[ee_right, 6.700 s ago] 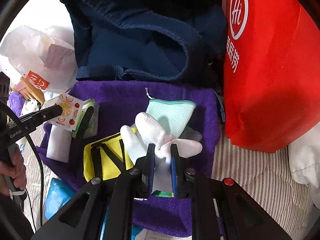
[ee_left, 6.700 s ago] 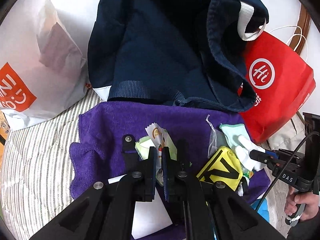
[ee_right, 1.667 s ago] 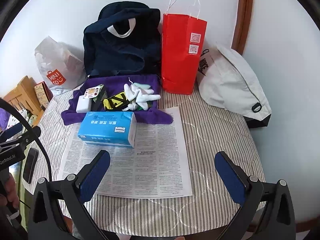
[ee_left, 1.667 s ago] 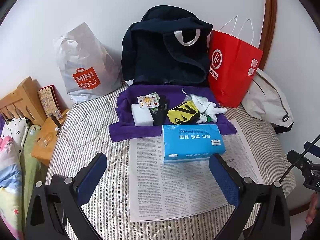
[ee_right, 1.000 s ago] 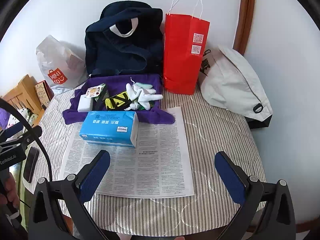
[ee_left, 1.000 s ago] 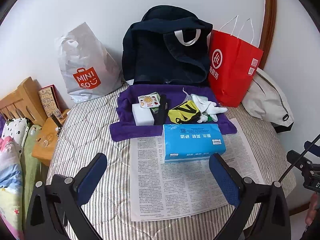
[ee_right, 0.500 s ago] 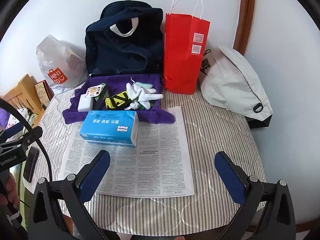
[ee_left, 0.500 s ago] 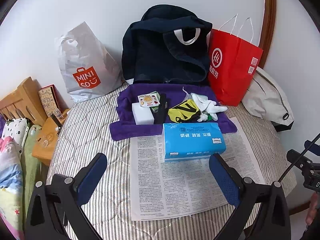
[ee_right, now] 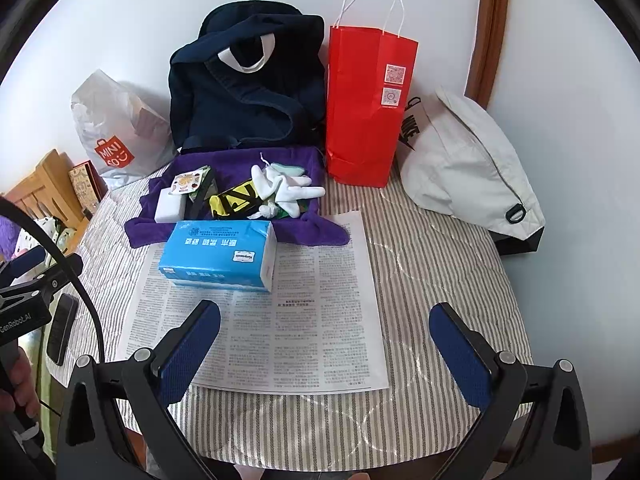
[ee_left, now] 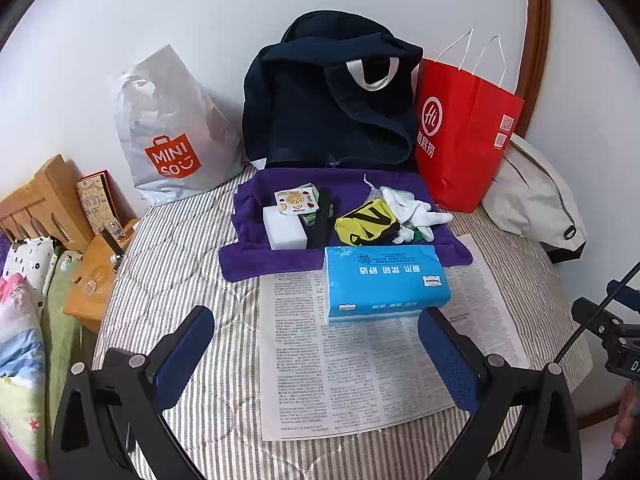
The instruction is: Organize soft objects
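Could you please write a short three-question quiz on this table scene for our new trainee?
1. True or false: the blue tissue pack lies partly on the newspaper.
2. Which bag stands right of the navy bag: A the red paper bag, B the white Miniso bag?
3. What colour is the towel under the white gloves?

Key: 1 true; 2 A; 3 purple.
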Motion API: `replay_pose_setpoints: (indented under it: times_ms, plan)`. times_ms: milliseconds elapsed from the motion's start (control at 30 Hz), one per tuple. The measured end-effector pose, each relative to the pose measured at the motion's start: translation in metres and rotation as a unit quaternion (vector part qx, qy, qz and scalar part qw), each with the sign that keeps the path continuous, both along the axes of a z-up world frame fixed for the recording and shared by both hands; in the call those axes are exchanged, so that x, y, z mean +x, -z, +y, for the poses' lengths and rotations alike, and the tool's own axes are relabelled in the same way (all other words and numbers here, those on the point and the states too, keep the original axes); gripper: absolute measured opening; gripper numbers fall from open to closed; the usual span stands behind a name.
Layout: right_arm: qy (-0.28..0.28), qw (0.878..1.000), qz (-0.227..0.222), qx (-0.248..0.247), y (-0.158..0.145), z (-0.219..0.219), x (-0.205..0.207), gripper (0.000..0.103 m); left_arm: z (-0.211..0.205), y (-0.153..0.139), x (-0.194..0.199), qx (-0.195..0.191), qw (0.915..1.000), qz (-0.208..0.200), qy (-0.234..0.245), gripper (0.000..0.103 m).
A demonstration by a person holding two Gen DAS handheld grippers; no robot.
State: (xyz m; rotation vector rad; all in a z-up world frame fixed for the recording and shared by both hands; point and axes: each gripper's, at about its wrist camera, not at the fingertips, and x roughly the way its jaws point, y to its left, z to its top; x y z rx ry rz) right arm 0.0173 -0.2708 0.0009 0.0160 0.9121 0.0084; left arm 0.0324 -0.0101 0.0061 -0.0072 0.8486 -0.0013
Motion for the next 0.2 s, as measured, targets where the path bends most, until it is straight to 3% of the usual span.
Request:
replay_pose_setpoints:
  times_ms: [200]
  plan:
    - [-0.003,1.000,0.002,0.004,0.0017,0.0012,0.0014,0.103,-0.0011,-0.0007,-0.0004,0.001,1.0000,-0.007,0.003,0.103]
